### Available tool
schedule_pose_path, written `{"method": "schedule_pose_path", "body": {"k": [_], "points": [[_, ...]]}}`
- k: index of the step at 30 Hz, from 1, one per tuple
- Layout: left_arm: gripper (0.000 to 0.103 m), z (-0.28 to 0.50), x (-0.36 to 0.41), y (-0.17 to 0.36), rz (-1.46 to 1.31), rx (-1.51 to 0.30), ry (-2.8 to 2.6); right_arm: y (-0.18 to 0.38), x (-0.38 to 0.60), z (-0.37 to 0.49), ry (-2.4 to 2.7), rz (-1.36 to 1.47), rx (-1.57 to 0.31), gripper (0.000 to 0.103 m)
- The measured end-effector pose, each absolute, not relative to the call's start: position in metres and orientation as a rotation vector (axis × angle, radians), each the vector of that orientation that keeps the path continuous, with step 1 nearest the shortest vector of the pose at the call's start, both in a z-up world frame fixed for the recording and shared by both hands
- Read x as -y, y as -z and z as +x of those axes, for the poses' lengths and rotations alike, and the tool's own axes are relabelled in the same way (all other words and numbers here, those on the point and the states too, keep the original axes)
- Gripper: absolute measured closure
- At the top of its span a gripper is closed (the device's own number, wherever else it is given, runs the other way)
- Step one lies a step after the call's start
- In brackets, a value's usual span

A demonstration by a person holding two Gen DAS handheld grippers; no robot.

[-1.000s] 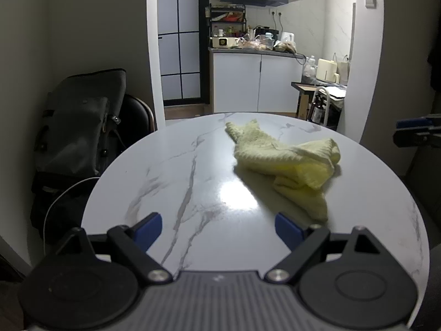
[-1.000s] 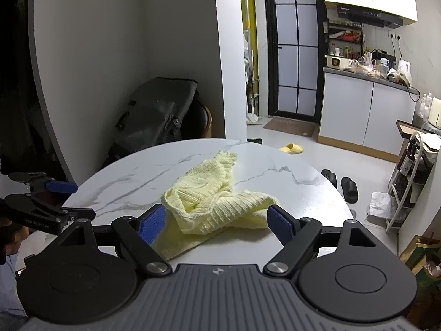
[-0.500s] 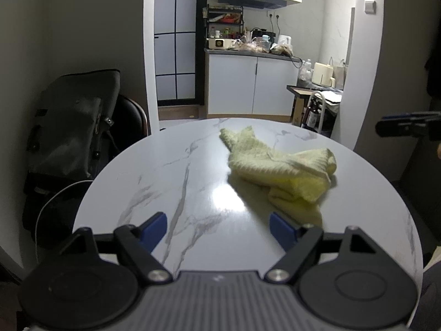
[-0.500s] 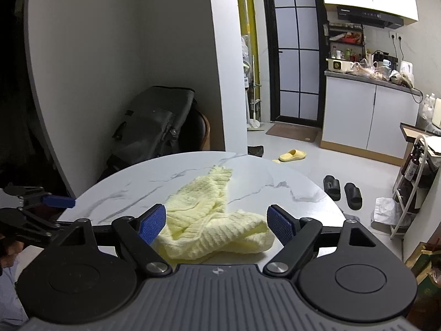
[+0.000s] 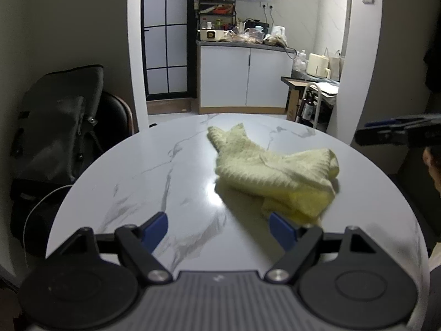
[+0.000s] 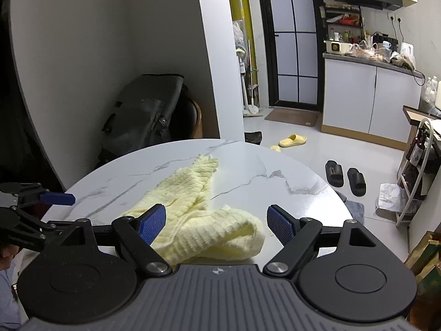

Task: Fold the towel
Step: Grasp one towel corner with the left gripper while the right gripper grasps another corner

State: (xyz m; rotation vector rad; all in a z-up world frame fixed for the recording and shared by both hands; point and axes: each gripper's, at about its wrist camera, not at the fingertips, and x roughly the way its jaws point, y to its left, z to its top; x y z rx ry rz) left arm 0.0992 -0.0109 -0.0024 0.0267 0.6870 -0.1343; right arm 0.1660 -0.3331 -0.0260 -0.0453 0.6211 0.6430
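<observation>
A crumpled pale yellow towel (image 5: 273,165) lies in a heap on the round white marble table (image 5: 154,176). My left gripper (image 5: 219,229) is open and empty above the table's near edge, with the towel ahead and to the right of it. My right gripper (image 6: 216,222) is open and empty, just above the near end of the towel (image 6: 204,220). The right gripper also shows at the right edge of the left wrist view (image 5: 397,132), and the left gripper shows at the left edge of the right wrist view (image 6: 33,201).
A dark bag (image 5: 58,127) rests on a chair beside the table. White kitchen cabinets (image 5: 242,77) and a small rack (image 6: 419,165) stand beyond. Slippers (image 6: 344,176) lie on the floor.
Both grippers have drawn back and risen a little from the table. The towel has not moved. Both stay open.
</observation>
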Motion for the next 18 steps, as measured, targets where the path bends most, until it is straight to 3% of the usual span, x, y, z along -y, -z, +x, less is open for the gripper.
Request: {"method": "schedule_pose_path", "body": {"k": [5,9,18], "points": [[0.024,0.115,0.016,-0.001,0.036,-0.689,0.151,0.035,0.325,0.185,-0.648,-0.059,-0.660,0.019],[0.034,0.131,0.021,-0.002,0.032,-0.709,0.174,0.037,0.319,0.200,-0.648,-0.052,-0.680,0.024],[0.034,0.161,0.032,-0.005,0.031,-0.736,0.206,0.053,0.308,0.230,-0.625,-0.059,-0.748,0.027]]}}
